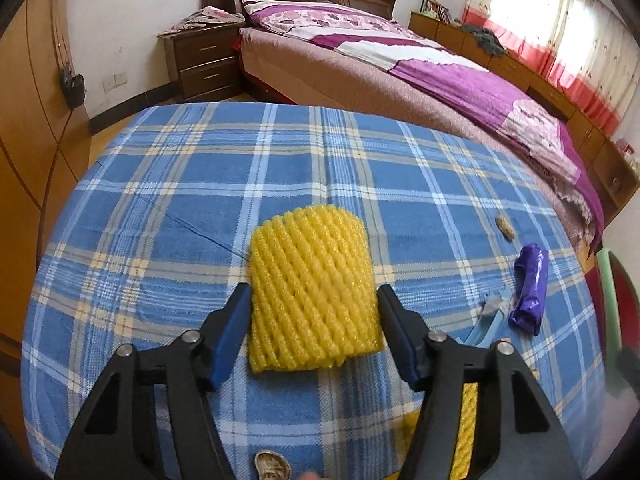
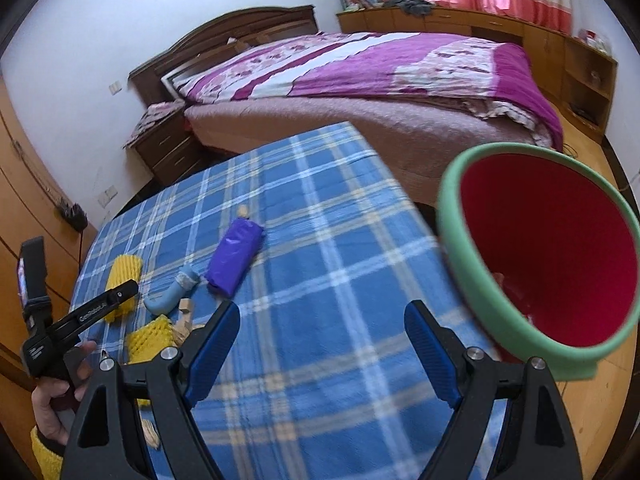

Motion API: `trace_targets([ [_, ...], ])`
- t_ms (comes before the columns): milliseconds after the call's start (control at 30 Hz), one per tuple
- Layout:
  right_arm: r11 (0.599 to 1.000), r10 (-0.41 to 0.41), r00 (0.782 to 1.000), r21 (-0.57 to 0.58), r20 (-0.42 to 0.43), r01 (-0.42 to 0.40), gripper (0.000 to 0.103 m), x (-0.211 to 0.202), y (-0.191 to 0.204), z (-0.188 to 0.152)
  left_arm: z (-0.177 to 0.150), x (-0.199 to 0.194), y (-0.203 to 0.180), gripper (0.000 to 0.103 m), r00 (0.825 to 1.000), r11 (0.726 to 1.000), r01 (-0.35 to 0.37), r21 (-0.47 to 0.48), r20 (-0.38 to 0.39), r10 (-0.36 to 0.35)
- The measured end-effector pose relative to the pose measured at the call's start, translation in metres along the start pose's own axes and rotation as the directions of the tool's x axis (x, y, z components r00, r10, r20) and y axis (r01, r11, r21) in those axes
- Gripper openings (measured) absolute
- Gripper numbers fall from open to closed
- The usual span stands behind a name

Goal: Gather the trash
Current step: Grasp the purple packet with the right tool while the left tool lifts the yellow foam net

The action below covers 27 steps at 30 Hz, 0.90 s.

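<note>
A: Progress check. Most of the trash is on the bench yet: a yellow foam net mid-cloth, a second yellow net nearer the person, a purple wrapper, a pale blue curved piece, a small tan scrap, and some beige bits by the near edge.

B: And the bin?

A: The red bin with the green rim stands off the bench's right side, mouth tilted toward the right camera. Something pale lies low inside, too blurred to name. So I judge the job early, with nearly everything left.

B: Claws?

A: The left claw straddles the foam net, one blue pad at each side edge. The net does not look squeezed, so I read it as about half open and not gripping. The right claw gapes wide over bare plaid cloth, empty, between the purple wrapper and the bin.

B: The net itself?

A: Soft, ribbed mesh sleeve, lying flat, light and easily crushed, I'd guess.
</note>
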State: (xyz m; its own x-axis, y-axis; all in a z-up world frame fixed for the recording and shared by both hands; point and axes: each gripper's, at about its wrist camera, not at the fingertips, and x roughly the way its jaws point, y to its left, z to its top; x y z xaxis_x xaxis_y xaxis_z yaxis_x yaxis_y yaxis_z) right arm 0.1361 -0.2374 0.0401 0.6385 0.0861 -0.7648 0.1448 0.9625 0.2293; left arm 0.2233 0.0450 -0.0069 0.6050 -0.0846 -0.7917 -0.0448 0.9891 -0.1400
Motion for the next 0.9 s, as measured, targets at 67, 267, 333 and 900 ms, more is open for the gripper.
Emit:
trace_targets([
  [67, 1.0, 0.01, 1.0, -0.01, -0.018, -0.01, 0.086, 0.012, 0.01, 0.003, -0.001, -0.002, 0.004, 0.054, 1.0, 1.0, 0.021, -0.011, 0.003, -0.021],
  [267, 0.999, 0.022, 0.998, -0.033, -0.053, -0.024, 0.086, 0.043, 0.032, 0.012, -0.002, -0.004, 0.011, 0.037, 0.995, 0.994, 0.098, -0.051, 0.004, -0.098],
  [333, 0.999, 0.027, 0.998, -0.04, -0.059, -0.029, 0.086, 0.05, 0.039, 0.016, -0.002, -0.004, 0.01, 0.032, 0.995, 0.993, 0.104, -0.056, 0.005, -0.104],
  [900, 0.997, 0.058, 0.994, -0.045, -0.092, -0.062, 0.052, 0.088, 0.072, 0.022, -0.003, -0.004, 0.01, 0.03, 0.995, 0.993, 0.103, -0.06, 0.014, -0.102],
])
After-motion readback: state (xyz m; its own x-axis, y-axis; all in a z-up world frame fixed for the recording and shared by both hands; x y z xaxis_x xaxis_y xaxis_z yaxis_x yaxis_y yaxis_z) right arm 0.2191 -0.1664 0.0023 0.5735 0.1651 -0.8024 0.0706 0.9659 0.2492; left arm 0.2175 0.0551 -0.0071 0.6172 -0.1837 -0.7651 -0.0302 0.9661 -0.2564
